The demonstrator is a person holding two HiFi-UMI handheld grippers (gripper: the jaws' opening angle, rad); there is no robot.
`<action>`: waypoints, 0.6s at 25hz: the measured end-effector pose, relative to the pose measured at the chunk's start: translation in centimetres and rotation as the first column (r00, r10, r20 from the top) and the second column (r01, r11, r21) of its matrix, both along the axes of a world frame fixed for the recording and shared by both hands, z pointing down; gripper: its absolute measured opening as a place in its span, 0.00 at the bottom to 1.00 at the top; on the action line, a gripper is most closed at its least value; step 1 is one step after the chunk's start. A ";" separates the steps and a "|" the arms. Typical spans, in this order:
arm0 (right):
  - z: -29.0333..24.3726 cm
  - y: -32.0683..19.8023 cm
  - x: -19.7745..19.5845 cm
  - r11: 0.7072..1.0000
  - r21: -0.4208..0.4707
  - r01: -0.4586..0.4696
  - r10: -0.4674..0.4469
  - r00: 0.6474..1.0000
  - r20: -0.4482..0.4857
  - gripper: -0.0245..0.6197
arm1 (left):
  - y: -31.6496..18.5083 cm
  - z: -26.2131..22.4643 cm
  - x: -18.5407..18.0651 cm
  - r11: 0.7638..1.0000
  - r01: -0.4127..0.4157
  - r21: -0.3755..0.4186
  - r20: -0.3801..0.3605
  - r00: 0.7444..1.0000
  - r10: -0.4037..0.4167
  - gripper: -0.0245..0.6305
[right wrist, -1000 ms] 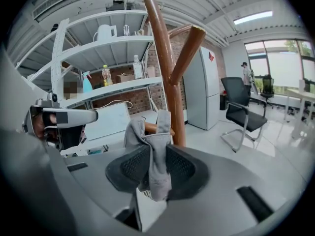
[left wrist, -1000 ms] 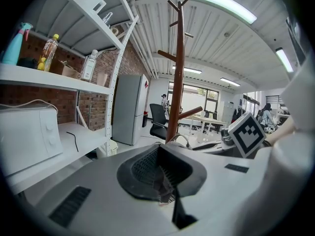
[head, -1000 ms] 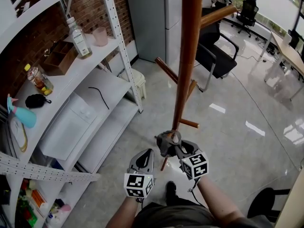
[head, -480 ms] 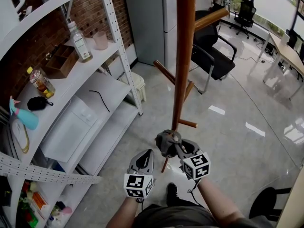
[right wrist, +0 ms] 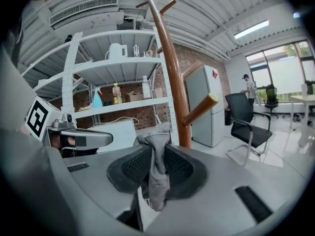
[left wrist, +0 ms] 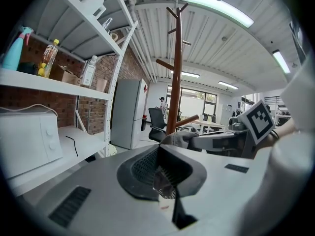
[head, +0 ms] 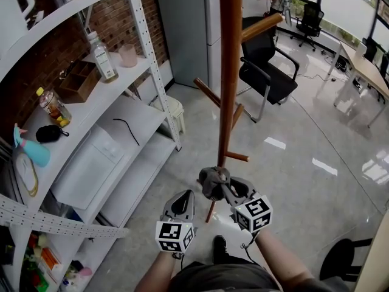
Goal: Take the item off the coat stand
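Note:
The brown wooden coat stand [head: 230, 72] rises in front of me, with pegs pointing left and right. A grey cloth item [head: 211, 181] sits bunched beside the pole's lower part. My right gripper [head: 220, 188] is shut on it. In the right gripper view the cloth [right wrist: 157, 176] hangs pinched between the black pads [right wrist: 179, 168], with the stand [right wrist: 172, 77] just behind. My left gripper [head: 182, 202] hangs to the left of the pole, shut with nothing in it. The left gripper view shows the stand [left wrist: 176, 73] and the cloth [left wrist: 179, 137] ahead to its right.
A white shelf unit [head: 152, 59] stands at the left with a bottle [head: 101, 52], a cup [head: 128, 55], a wooden box and a blue spray bottle [head: 28, 148]. A black office chair [head: 267, 66], a grey fridge [head: 194, 23] and a small white stool [head: 172, 107] stand behind the coat stand.
Both grippers stay almost where they were, and the right one keeps hold of the grey cloth. Only the head view has shifted a little.

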State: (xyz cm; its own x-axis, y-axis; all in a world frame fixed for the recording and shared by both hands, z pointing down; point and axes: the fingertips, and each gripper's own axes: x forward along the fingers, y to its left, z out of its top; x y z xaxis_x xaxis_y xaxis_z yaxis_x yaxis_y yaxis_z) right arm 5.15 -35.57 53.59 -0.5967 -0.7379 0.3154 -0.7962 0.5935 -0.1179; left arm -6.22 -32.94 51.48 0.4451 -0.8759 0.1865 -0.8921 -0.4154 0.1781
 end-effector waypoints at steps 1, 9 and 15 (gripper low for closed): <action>-0.4 0.2 -0.3 1.000 0.011 0.011 -0.011 1.000 0.000 0.16 | 0.2 0.0 0.0 1.000 -0.002 0.001 0.003 1.000 0.002 0.05; -3.1 2.2 -2.1 0.996 0.065 0.065 -0.067 0.997 0.026 0.16 | 1.8 -1.1 -0.4 1.000 -0.012 0.026 0.004 1.000 0.012 0.05; -3.8 5.0 -3.0 0.994 0.085 0.073 -0.074 0.997 0.010 0.17 | 4.1 -2.1 -1.0 0.999 -0.019 0.044 0.001 1.000 0.019 0.05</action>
State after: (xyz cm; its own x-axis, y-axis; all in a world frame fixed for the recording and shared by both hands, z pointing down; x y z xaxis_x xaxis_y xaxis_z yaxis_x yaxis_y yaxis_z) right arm 2.14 -30.60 49.76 -0.6539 -0.7155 0.2459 -0.7488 0.6586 -0.0748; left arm -7.19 -28.84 49.38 0.4613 -0.8747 0.1488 -0.8842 -0.4393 0.1586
